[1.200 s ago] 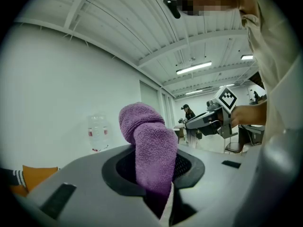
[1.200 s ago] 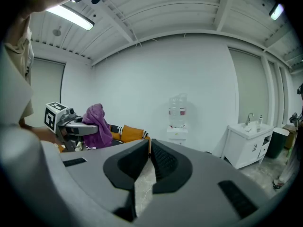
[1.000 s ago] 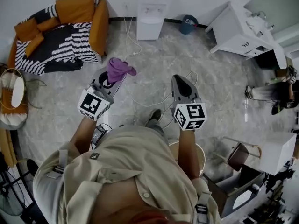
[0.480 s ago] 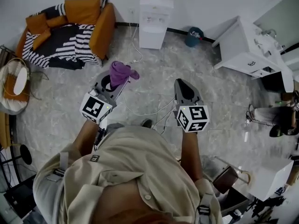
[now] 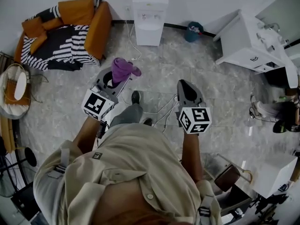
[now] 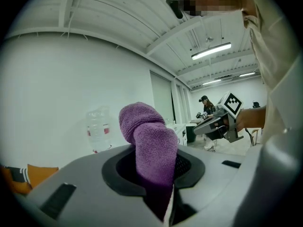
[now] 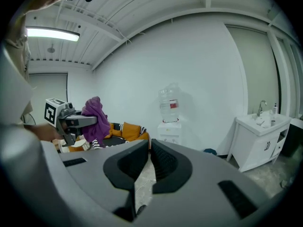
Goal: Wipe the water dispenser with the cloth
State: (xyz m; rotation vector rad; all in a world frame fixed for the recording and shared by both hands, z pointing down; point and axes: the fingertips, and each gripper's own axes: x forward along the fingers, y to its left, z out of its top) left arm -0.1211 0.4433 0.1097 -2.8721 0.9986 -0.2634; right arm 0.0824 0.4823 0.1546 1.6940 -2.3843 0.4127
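The white water dispenser [image 5: 149, 18] stands against the far wall, with its clear bottle [image 7: 169, 103] on top. My left gripper [image 5: 114, 78] is shut on a bunched purple cloth [image 5: 123, 69], which sticks up out of the jaws [image 6: 150, 140]. The dispenser's bottle [image 6: 97, 129] shows beyond it, to the left. My right gripper [image 5: 184, 86] is held out level, well short of the dispenser. Its jaws are shut with nothing between them [image 7: 149, 148]. In the right gripper view the left gripper [image 7: 71, 121] with the cloth appears at the left.
An orange sofa [image 5: 96, 26] with a striped blanket stands left of the dispenser. A blue bin [image 5: 193, 32] and a white sink cabinet [image 5: 247, 43] are to its right. Cables [image 5: 157, 109] trail over the marble floor. A person [image 5: 276, 110] sits at the far right.
The person's foot has stepped forward between the grippers. Both grippers keep their pose, and the cloth stays in the left one.
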